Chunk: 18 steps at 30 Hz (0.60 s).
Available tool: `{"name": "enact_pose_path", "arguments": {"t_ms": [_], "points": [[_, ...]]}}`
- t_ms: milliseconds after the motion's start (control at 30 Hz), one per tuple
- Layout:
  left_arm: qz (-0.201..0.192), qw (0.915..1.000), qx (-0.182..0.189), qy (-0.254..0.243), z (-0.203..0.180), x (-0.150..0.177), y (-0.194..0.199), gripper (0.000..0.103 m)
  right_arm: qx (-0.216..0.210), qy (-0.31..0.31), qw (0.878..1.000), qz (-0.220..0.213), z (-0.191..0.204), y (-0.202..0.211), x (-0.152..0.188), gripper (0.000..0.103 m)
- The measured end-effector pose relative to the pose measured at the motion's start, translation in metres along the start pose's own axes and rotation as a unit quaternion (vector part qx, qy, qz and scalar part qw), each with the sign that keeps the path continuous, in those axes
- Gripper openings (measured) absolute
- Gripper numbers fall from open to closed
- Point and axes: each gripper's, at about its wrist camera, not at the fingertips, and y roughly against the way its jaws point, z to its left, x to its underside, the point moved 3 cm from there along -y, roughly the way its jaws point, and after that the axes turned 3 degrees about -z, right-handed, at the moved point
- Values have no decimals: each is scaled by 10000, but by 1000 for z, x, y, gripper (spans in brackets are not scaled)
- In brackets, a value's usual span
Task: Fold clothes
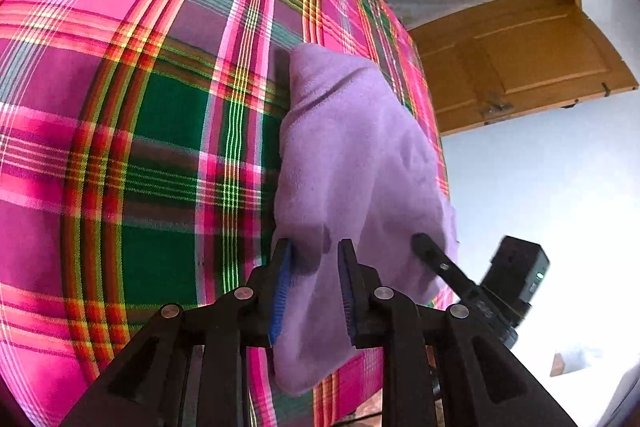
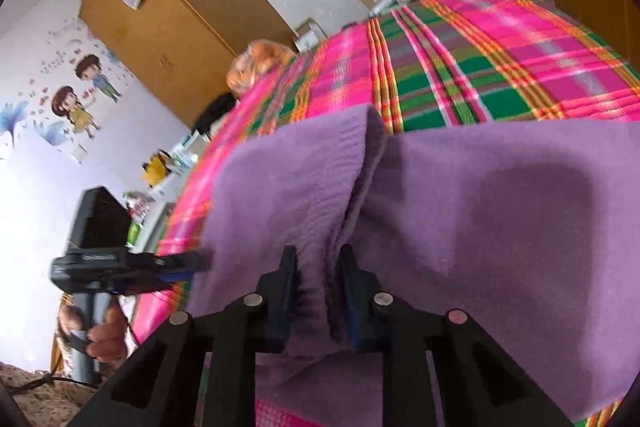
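The left gripper [image 1: 314, 259] and the right gripper [image 2: 318, 267] each pinch a bunched fold of the purple fleece cloth [image 2: 480, 207], which drapes over the near edge of the pink-and-green plaid bedspread [image 1: 120, 67].

Purple cloth [image 1: 352, 155] on pink-and-green plaid-covered bed [image 1: 120, 107].
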Motion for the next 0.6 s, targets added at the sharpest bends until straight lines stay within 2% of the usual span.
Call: {"name": "enact_pose_path", "arguments": {"t_ms": [167, 333, 500, 600], "points": [[15, 10000, -59, -20, -6, -2, -9, 23, 237, 31, 9994, -236, 3, 20, 0, 21], [98, 9997, -142, -168, -17, 1, -31, 25, 708, 108, 9974, -121, -6, 15, 10, 24], [98, 9997, -146, -177, -18, -1, -35, 26, 963, 222, 9949, -184, -6, 19, 11, 31], [105, 9996, -171, -199, -18, -2, -31, 26, 1116, 291, 9931, -222, -6, 22, 12, 32]]}}
